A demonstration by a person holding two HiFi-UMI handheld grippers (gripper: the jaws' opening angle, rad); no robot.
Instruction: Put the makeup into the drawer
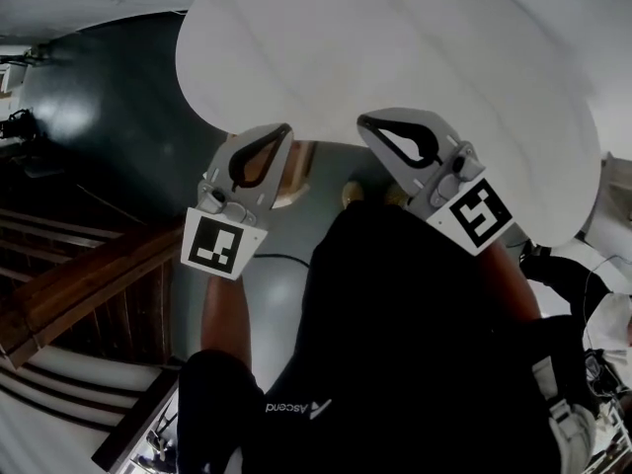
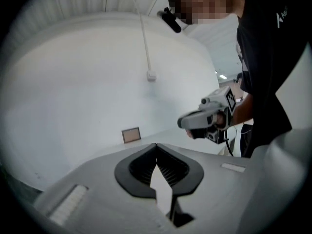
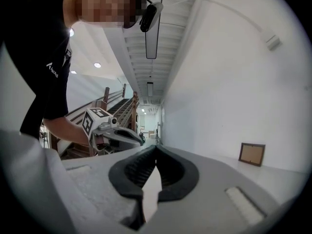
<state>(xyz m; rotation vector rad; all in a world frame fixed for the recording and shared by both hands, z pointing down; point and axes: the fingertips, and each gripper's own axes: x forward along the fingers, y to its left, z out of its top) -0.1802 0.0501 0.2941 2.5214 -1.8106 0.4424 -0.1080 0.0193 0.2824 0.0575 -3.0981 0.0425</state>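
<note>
The left tongs [image 1: 285, 128] and right tongs [image 1: 363, 120] hover shut and empty by the white tabletop [image 1: 415, 47] — no makeup, no drawer in view — so the task looks either unstarted or already finished

Makeup, drawer — neither in view

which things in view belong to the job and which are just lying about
For the job: left tongs, shut and empty; right tongs, shut and empty. No makeup or drawer shows in any view.

Just lying about: picture frame; wooden staircase; wall cable.
</note>
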